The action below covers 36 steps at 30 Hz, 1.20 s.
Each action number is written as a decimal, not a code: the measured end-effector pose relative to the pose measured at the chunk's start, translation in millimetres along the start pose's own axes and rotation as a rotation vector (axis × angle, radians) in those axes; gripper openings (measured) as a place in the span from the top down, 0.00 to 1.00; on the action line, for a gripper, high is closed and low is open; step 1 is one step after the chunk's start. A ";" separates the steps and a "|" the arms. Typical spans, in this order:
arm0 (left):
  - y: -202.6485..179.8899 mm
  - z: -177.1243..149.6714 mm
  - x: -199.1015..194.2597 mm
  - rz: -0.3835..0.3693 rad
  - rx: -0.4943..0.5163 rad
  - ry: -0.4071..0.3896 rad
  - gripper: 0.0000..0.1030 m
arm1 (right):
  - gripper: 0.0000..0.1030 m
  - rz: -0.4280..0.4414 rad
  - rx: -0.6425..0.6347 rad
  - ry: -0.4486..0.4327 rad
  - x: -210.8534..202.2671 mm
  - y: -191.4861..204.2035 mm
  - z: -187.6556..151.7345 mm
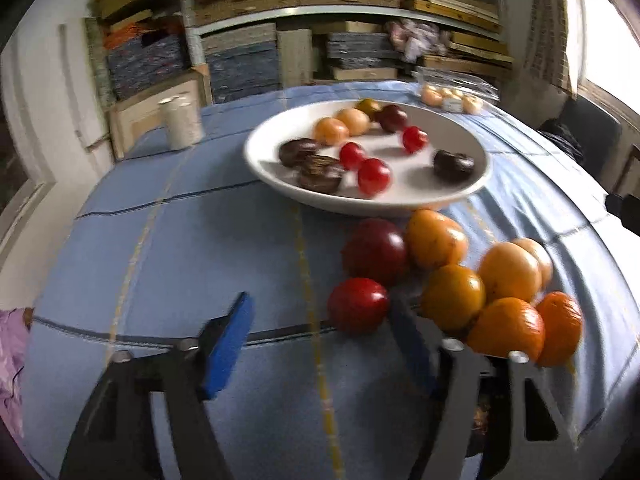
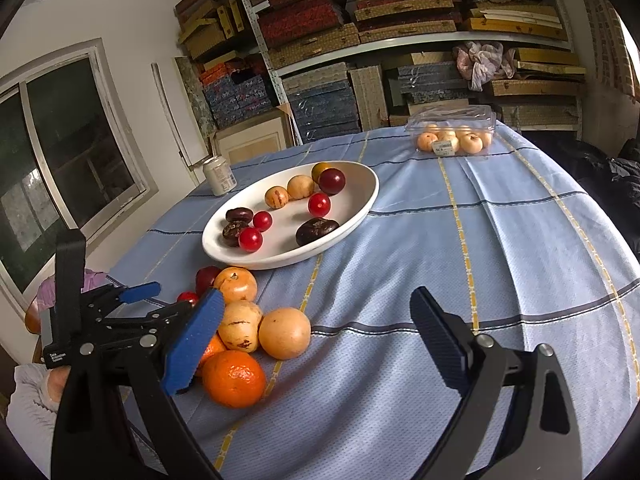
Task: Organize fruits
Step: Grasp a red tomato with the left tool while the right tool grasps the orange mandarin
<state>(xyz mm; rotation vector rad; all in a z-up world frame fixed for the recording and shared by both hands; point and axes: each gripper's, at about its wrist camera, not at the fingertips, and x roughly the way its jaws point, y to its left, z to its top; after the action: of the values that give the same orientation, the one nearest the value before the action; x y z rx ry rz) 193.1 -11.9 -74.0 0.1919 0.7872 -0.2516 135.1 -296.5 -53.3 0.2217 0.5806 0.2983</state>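
Blue checked tablecloth (image 2: 500, 240): covers the whole tabletop, yellow and dark stripes; big bare stretch on the right half in the right wrist view, falls away at the rounded far edge toward the shelves (image 2: 400, 40).
White dish (image 2: 362, 208): shallow oval bowl, mid-table, rim lifted off the cloth; open cloth all round except the near rim, close to the loose pile.
Fruit in dish: three wrinkled dark ones (image 2: 317, 230), three small red ones (image 2: 319, 204), two pale tan ones (image 2: 300, 187), one deep red, one yellowish at the far rim; plenty of bare white left in the middle.
Loose fruit pile (image 2: 244, 322): on the cloth just in front of the dish; tangerine (image 2: 234, 378) nearest, pale round ones touching it, dark red plum (image 1: 376, 250) and a small red fruit (image 1: 358, 305) on the left side of the heap.
Clear clamshell box (image 2: 452, 130): far edge of the table, tan fruits inside, well apart from everything else.
White jar (image 2: 219, 176): far left edge, beside the dish but not touching.
Left gripper (image 1: 320, 344): hanging over the cloth, jaws apart, nothing between the blue pads; right pad (image 1: 412, 344) just beside the small red fruit, contact hard to tell with the blur.
Right gripper (image 2: 316, 340): jaws spread wide, gripping nothing, low over the near cloth; left pad in front of the pile.
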 end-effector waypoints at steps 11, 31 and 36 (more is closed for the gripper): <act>-8.1 2.0 15.0 -0.111 0.011 0.053 0.68 | 0.11 0.000 -0.001 0.014 7.4 6.1 -1.5; 5.0 -0.3 -8.0 -0.022 -0.040 -0.005 0.68 | 0.33 0.066 -0.243 0.181 20.1 62.4 -36.2; 5.1 -0.5 -10.0 -0.036 -0.046 -0.011 0.68 | 0.44 0.095 -0.274 0.244 33.0 66.4 -40.4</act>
<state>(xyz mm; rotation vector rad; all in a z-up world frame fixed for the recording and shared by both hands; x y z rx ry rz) 187.5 -5.4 -66.8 0.1332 0.7858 -0.2684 124.2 -218.5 -83.7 -0.0529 0.7631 0.4972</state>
